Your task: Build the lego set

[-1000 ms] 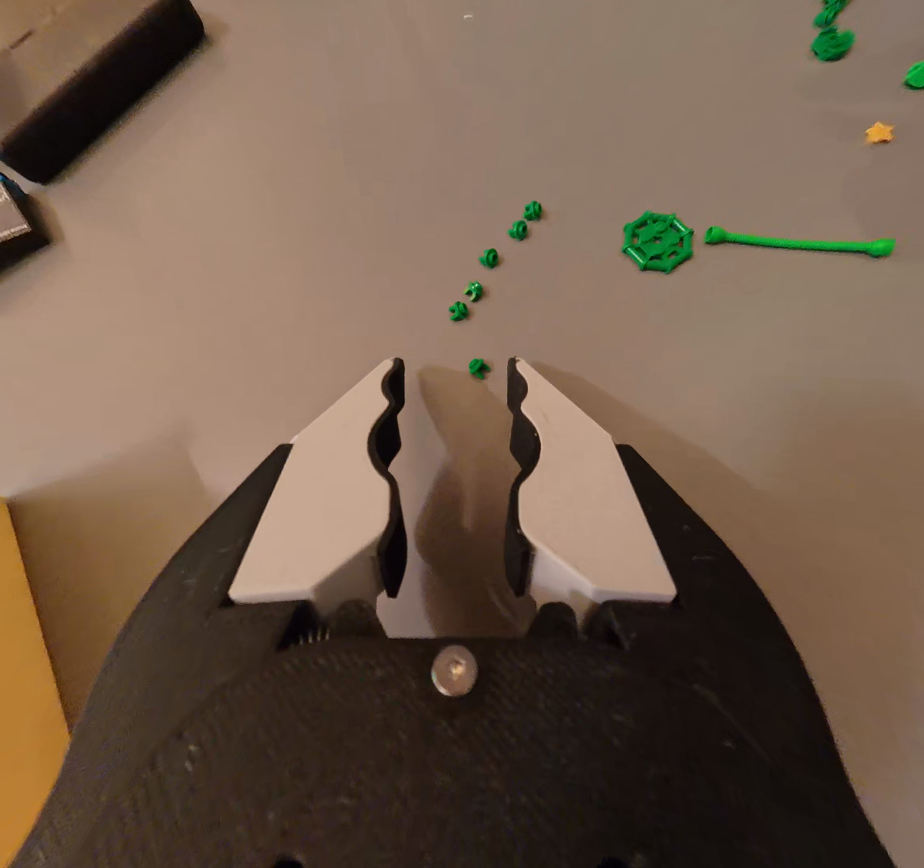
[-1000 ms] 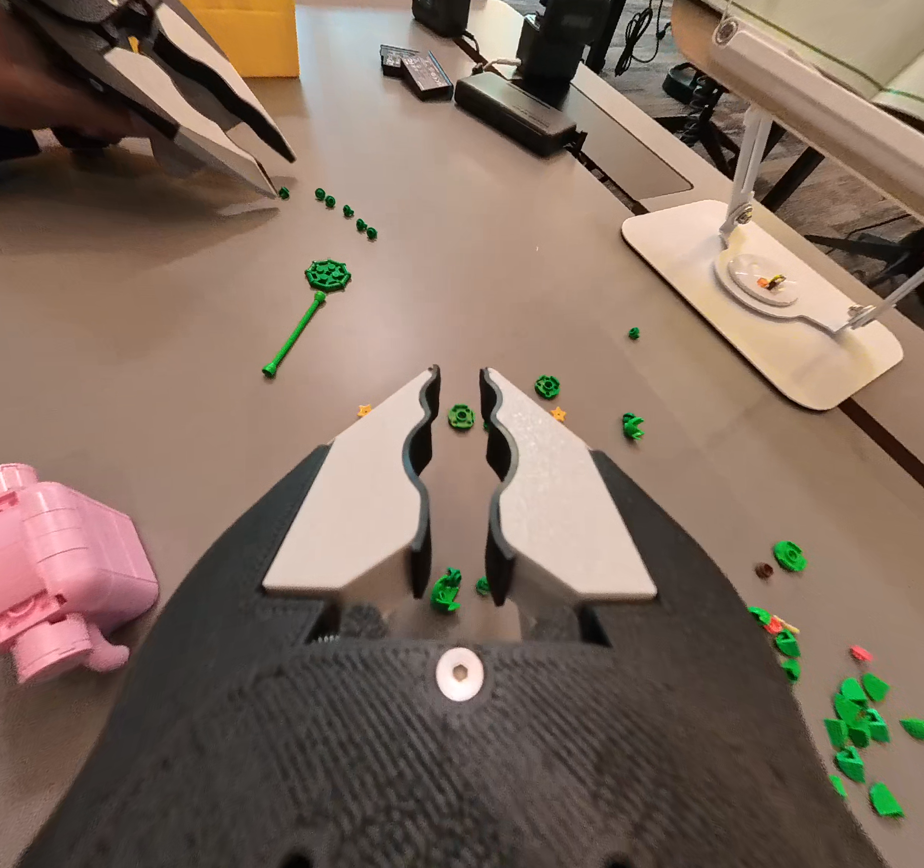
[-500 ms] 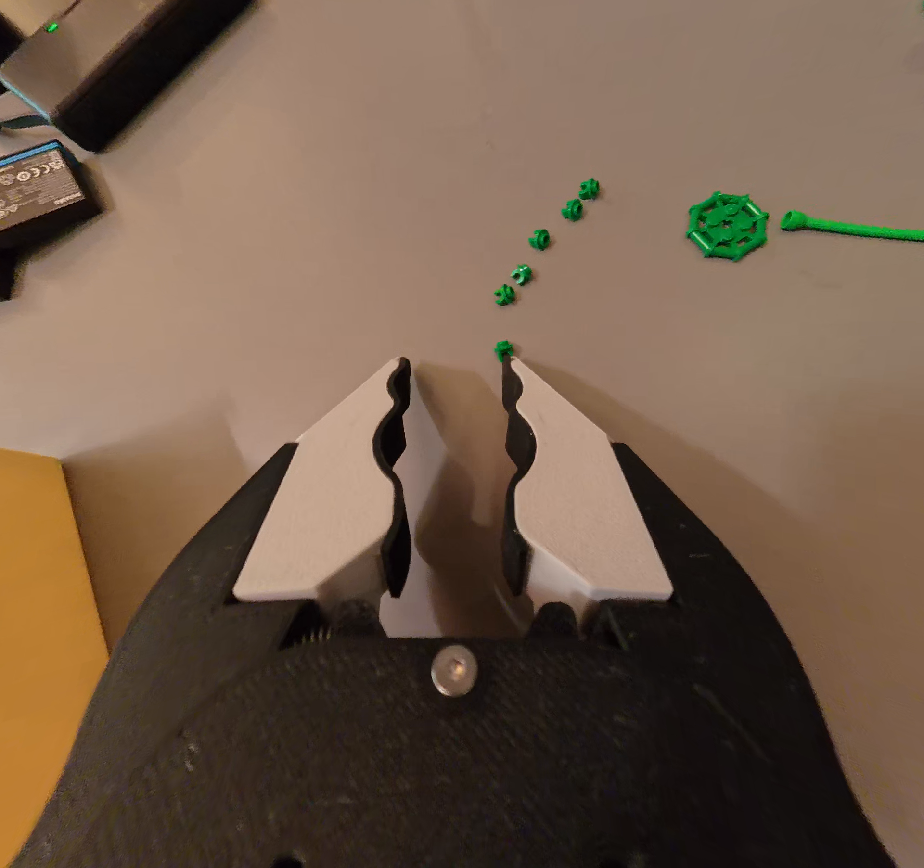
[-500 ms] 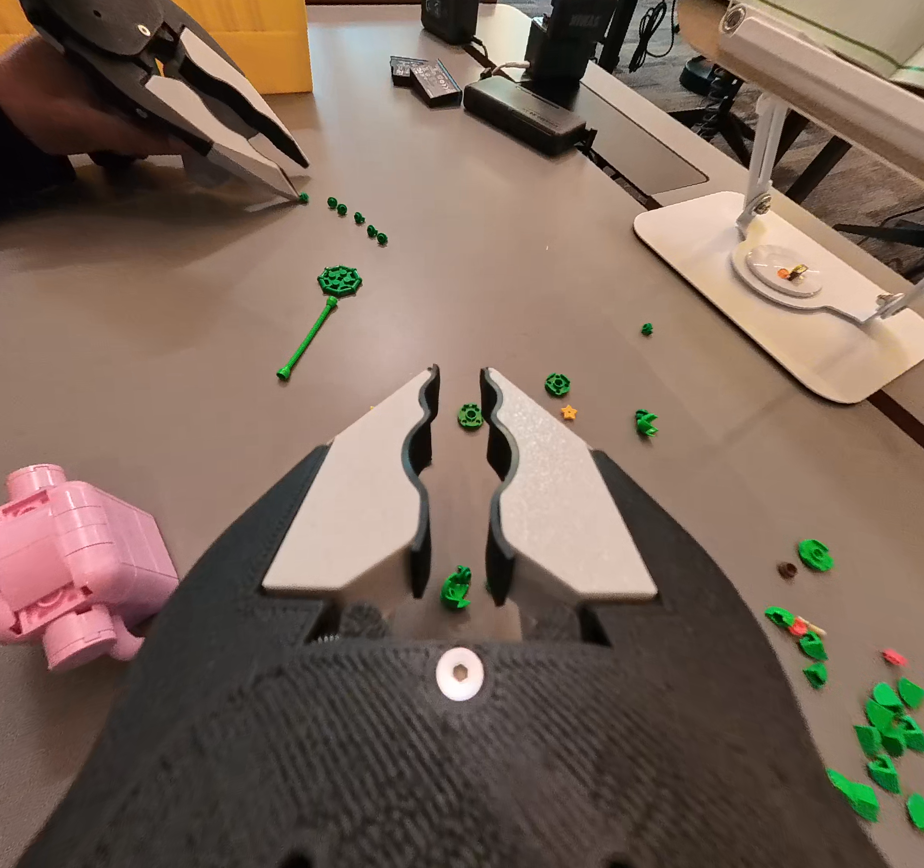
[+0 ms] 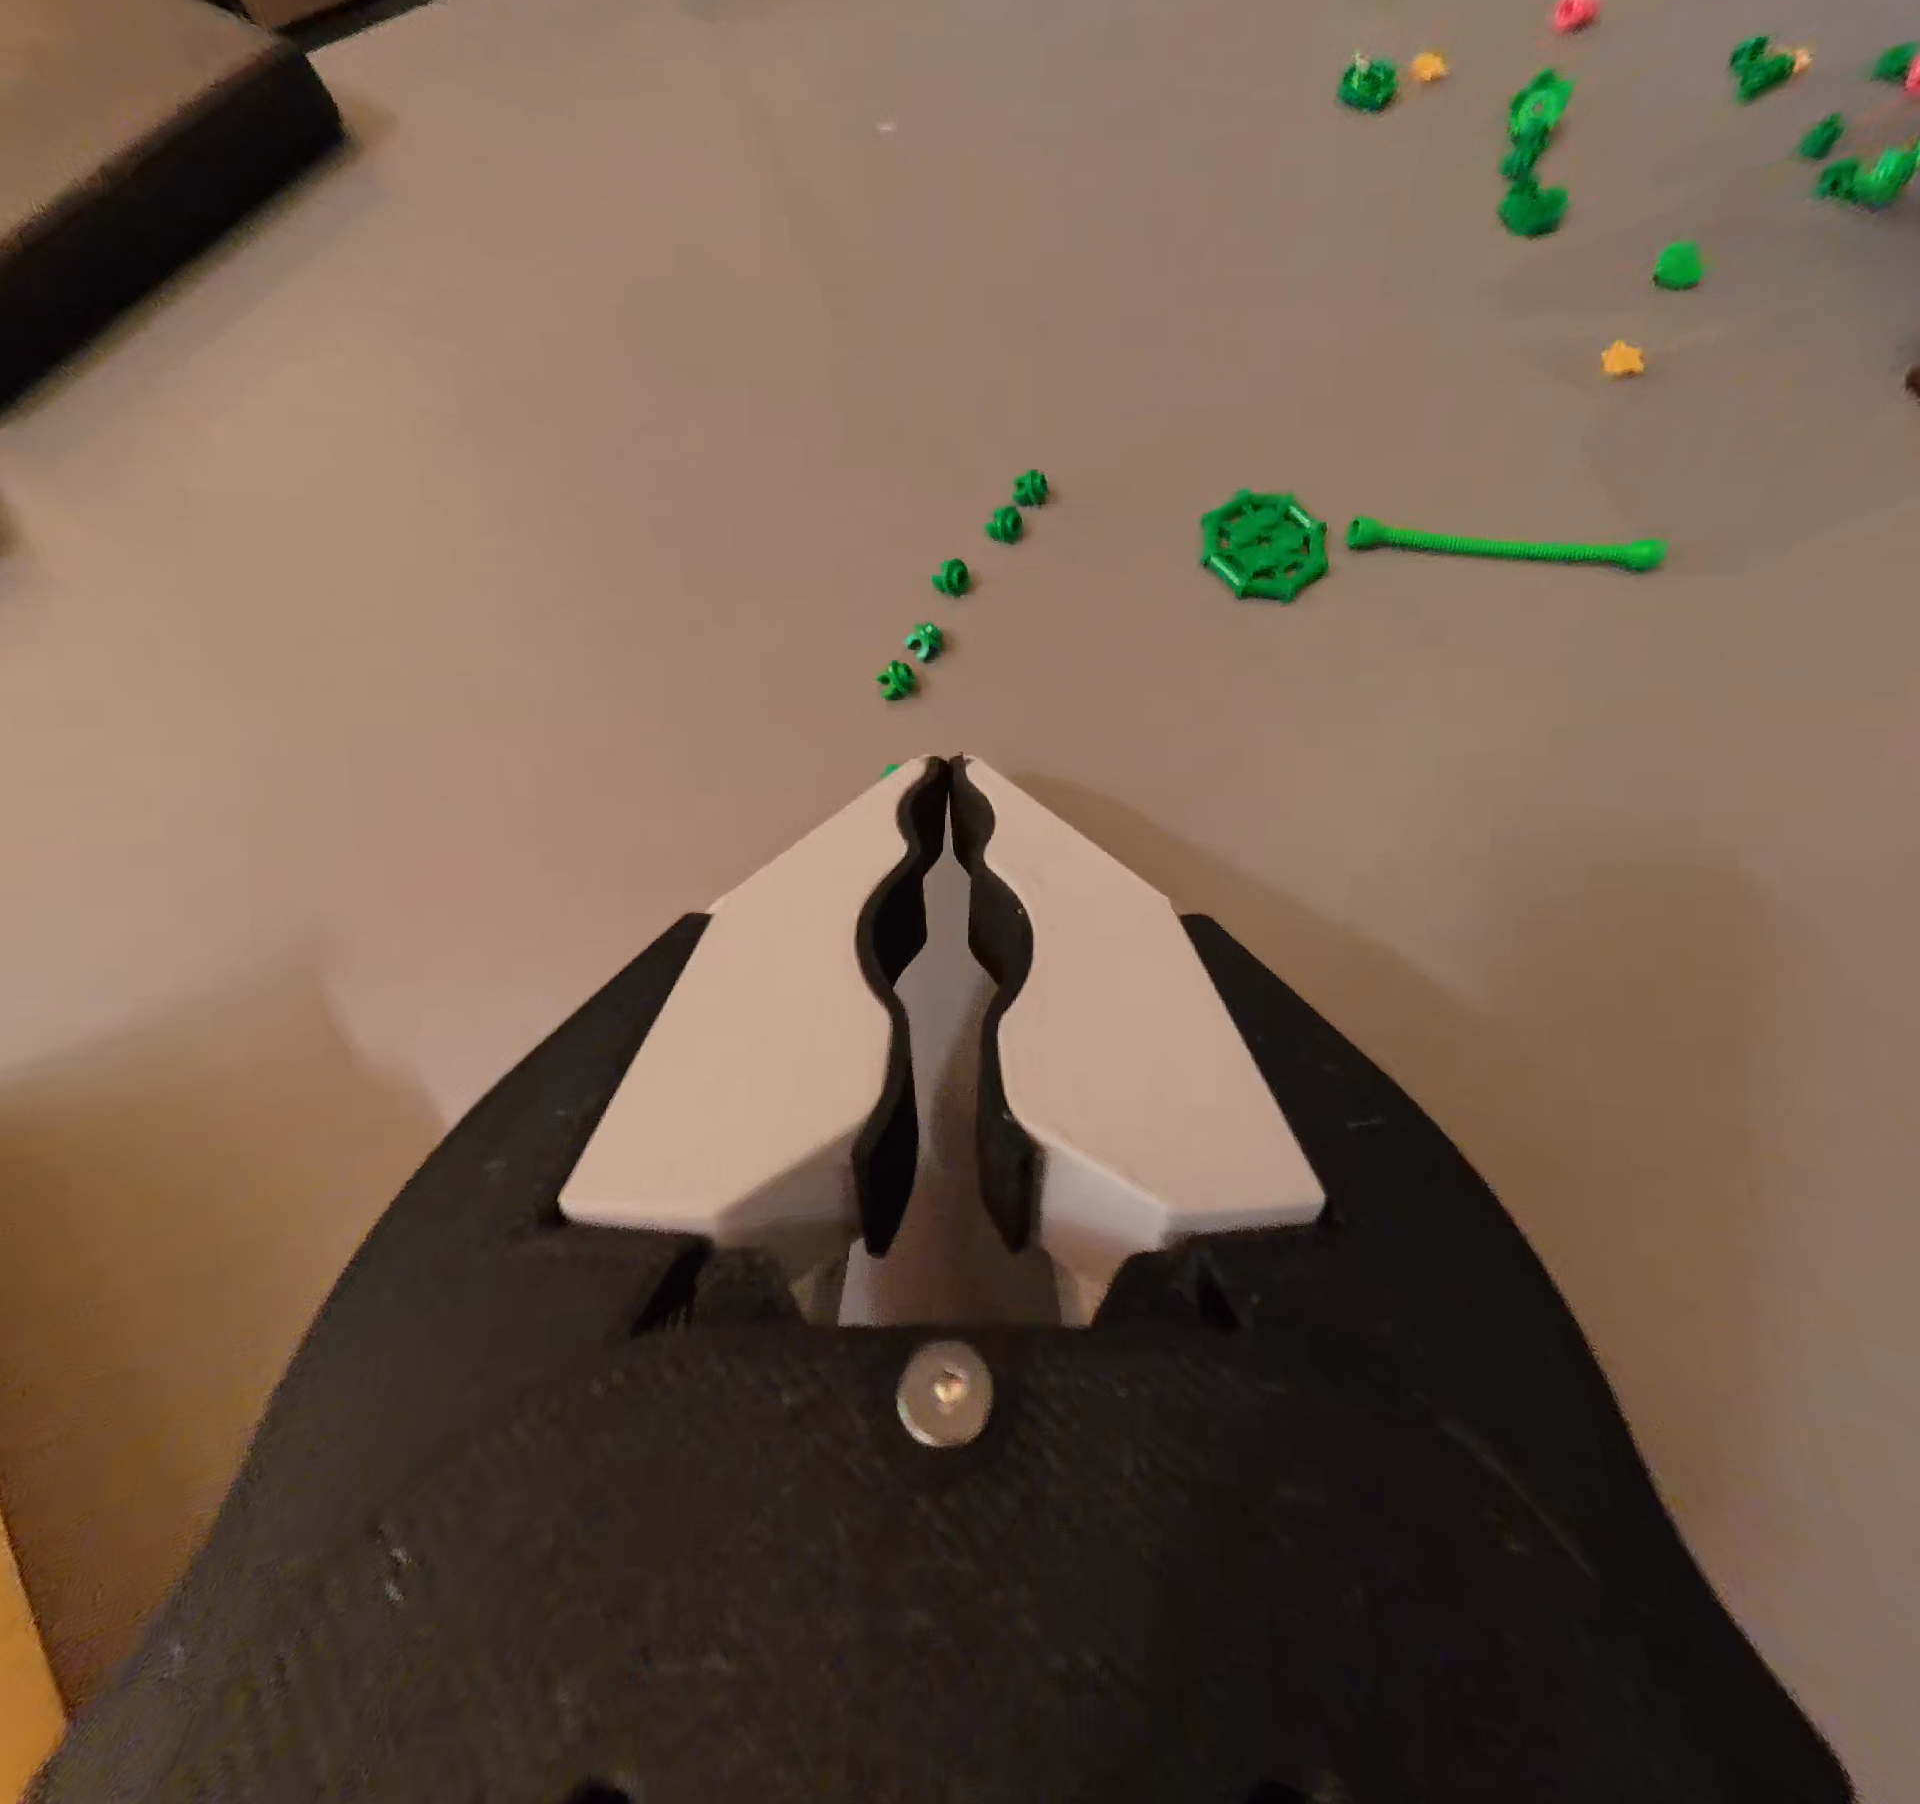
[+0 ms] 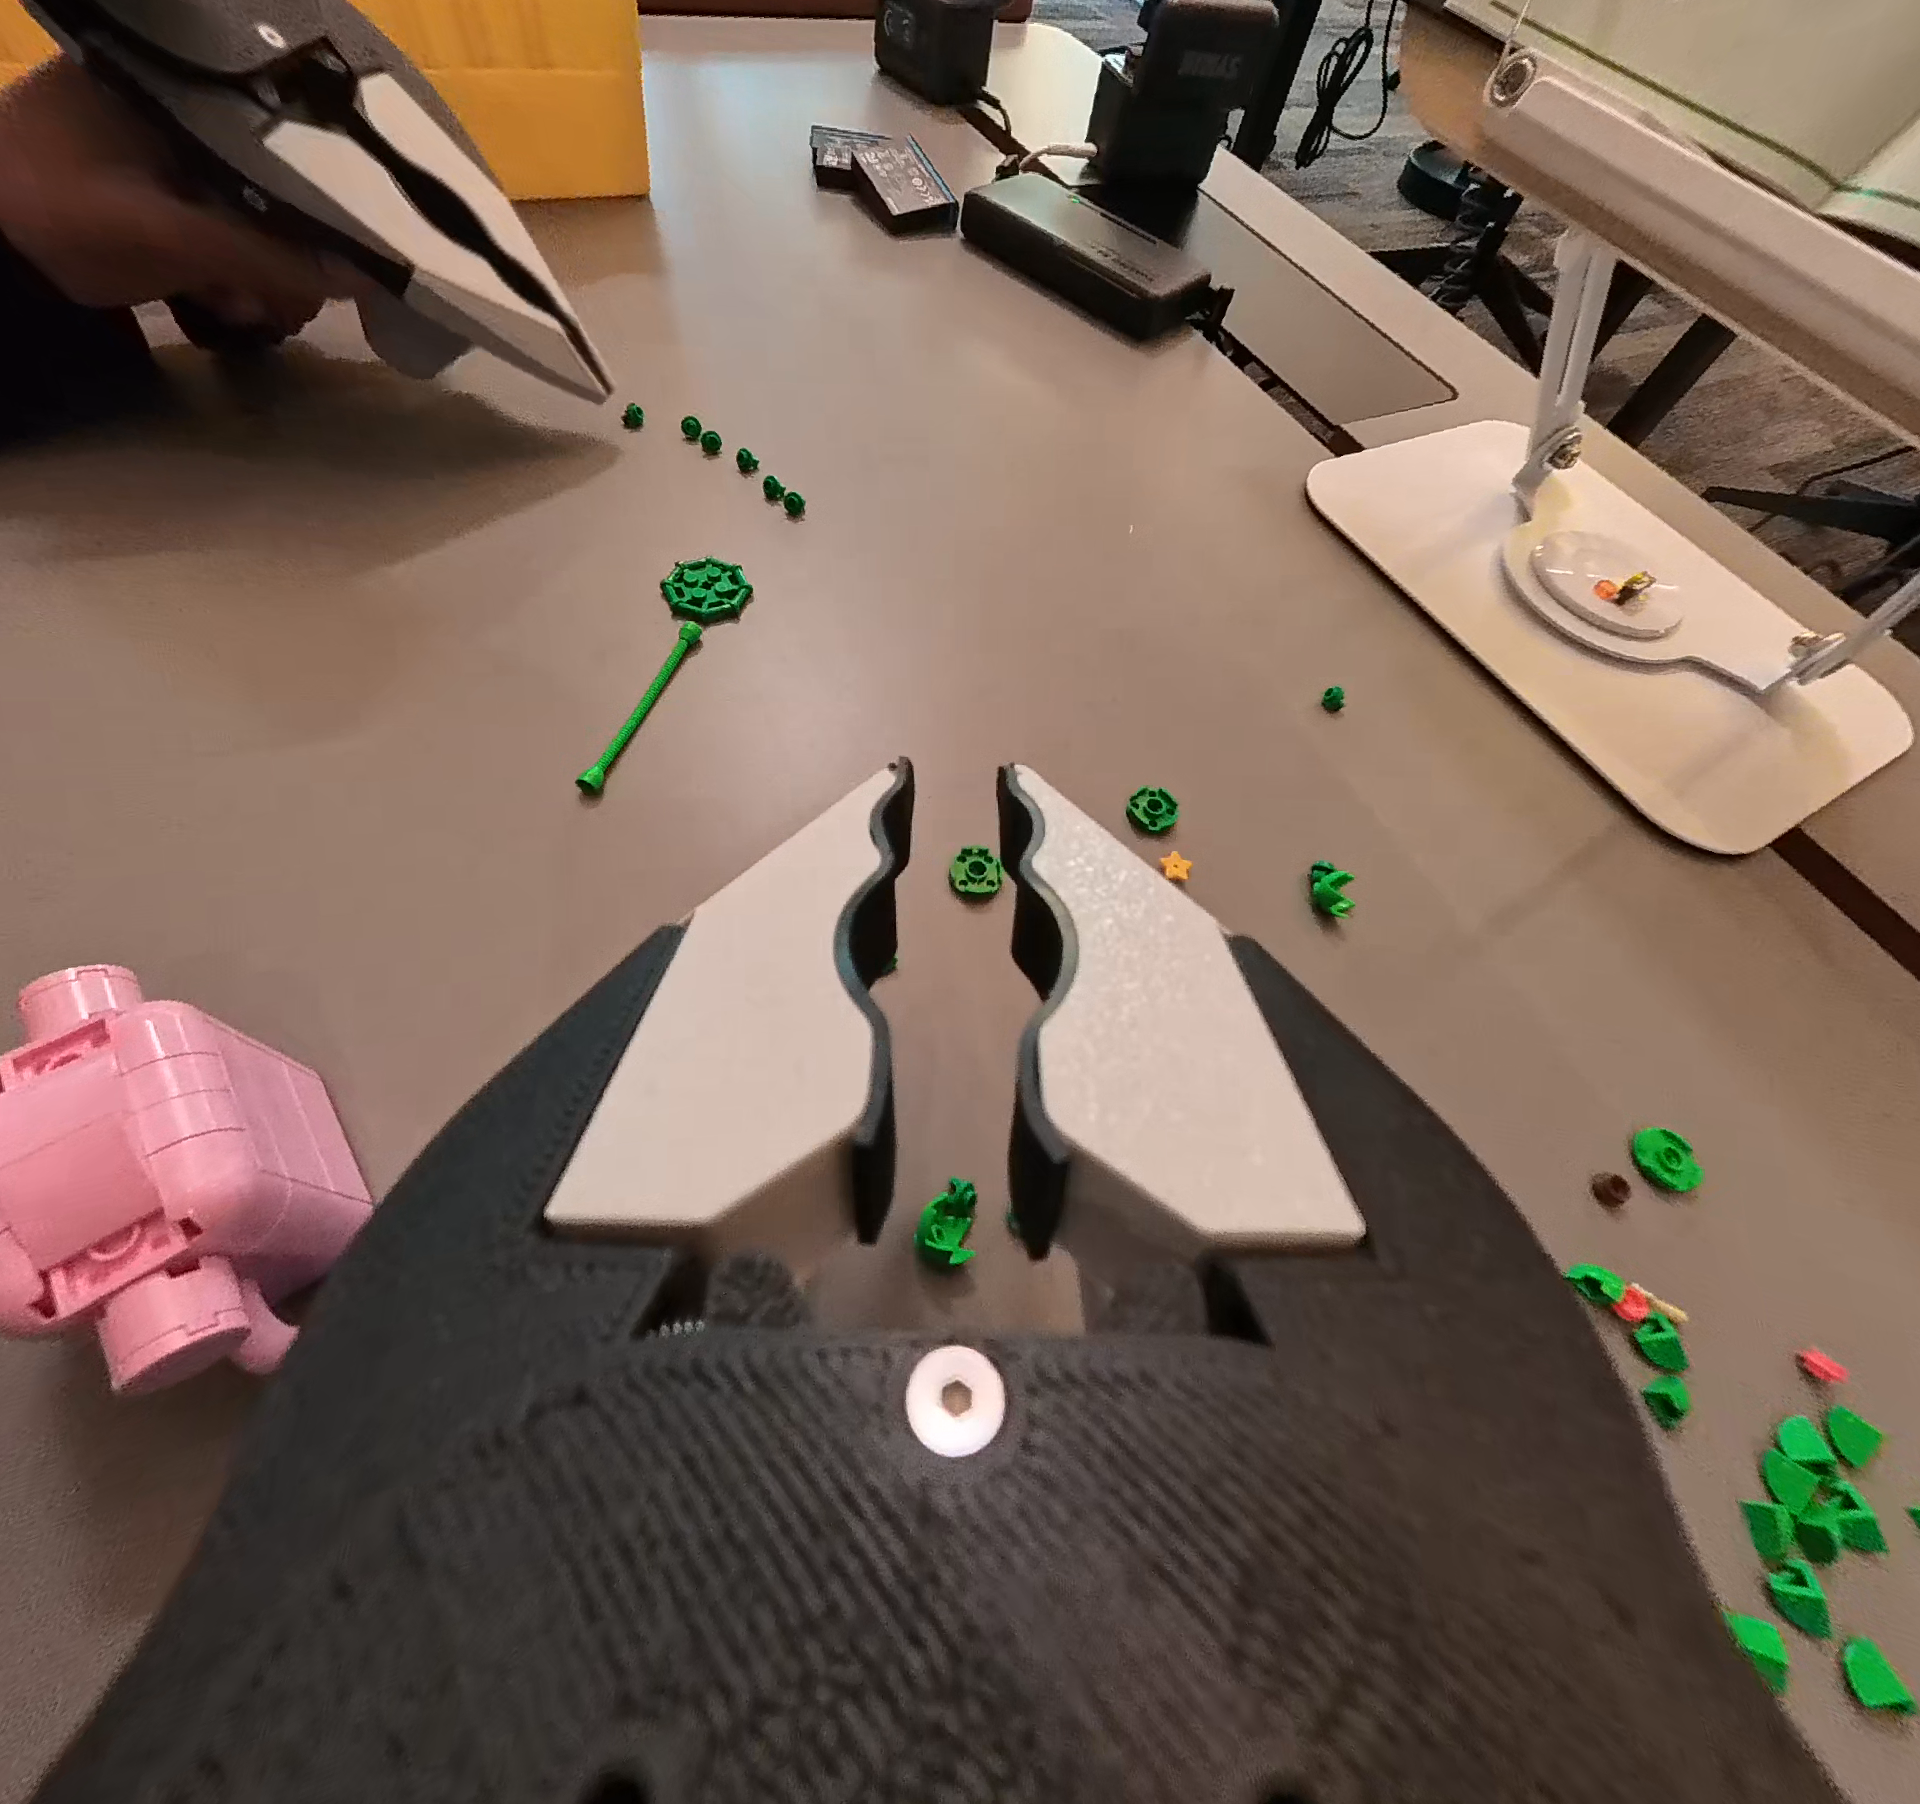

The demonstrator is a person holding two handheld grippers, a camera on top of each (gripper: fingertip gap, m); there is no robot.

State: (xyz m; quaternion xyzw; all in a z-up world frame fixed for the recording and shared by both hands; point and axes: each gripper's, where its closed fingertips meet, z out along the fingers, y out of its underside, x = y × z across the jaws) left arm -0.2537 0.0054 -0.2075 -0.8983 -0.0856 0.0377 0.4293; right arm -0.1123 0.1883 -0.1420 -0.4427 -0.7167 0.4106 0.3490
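Observation:
My left gripper is shut, with its tips low over the grey table. The nearest small green stud peeks out beside the left fingertip and is not between the jaws; in the right wrist view it lies just past the left gripper. A row of several more small green studs runs away from the tips. A green web piece and a green bar lie to the right. My right gripper is open and empty above a round green piece.
A pink built block sits at the left and a yellow bin at the back left. Black chargers and a white stand base are at the back right. Loose green pieces lie scattered at the right. Spacing between my two grippers at the tips: around 25 cm. The round green piece is about 8 cm from my right fingertips and 25 cm from my left. The left camera catches it too, in the left wrist view.
My left gripper has closed from open to shut at the near end of the stud row, and the nearest stud now lies beside its tip. The right gripper has barely moved.

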